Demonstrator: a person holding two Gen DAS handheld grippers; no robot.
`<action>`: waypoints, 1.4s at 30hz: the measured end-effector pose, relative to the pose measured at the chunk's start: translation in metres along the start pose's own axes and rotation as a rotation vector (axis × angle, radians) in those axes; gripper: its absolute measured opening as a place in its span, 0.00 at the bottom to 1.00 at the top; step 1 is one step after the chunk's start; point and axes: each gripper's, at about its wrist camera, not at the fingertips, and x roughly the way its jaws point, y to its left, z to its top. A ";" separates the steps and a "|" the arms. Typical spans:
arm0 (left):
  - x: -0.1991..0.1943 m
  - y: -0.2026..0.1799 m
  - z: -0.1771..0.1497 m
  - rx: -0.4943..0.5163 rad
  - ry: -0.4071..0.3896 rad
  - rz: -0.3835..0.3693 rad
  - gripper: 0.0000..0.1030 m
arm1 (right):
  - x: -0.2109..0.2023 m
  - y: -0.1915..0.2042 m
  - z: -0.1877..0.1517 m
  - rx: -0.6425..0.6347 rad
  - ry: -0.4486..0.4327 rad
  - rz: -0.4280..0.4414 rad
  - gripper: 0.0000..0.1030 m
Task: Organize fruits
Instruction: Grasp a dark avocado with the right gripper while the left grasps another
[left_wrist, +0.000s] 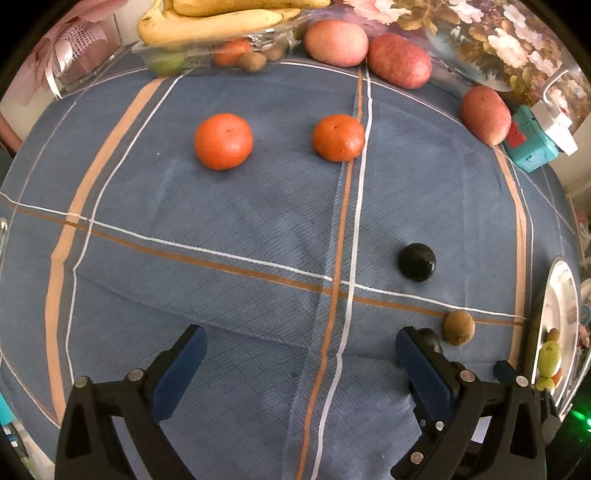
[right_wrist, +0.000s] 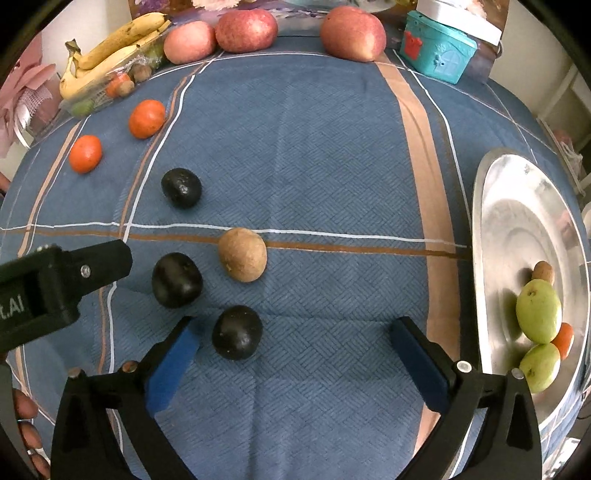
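Fruit scattered on blue checked tablecloth (right_wrist: 314, 155), right gripper (right_wrist: 295, 350) spread wide, empty, round dark plum (right_wrist: 237, 332) just inside its left finger, left gripper (left_wrist: 301, 354) spread, empty, silver metal plate (right_wrist: 517, 221) at right holding green pears (right_wrist: 538, 311).

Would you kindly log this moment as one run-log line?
left claw: open, empty | right claw: open, empty, beside dark plum | steel plate: two green fruits

A blue striped tablecloth (right_wrist: 314, 155) carries oranges (left_wrist: 223, 141), apples (right_wrist: 352, 33), dark plums (right_wrist: 181, 187), a kiwi (right_wrist: 242, 254) and a steel plate (right_wrist: 517, 206)
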 end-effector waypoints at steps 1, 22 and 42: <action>0.001 0.001 0.000 -0.003 0.001 -0.002 1.00 | 0.000 -0.001 -0.001 0.000 -0.001 0.000 1.00; 0.021 -0.005 0.003 0.028 0.043 0.077 1.00 | -0.007 0.004 -0.014 -0.001 -0.048 -0.011 1.00; -0.030 -0.001 0.018 0.007 -0.028 0.013 1.00 | -0.025 0.036 0.004 -0.108 -0.031 0.047 0.41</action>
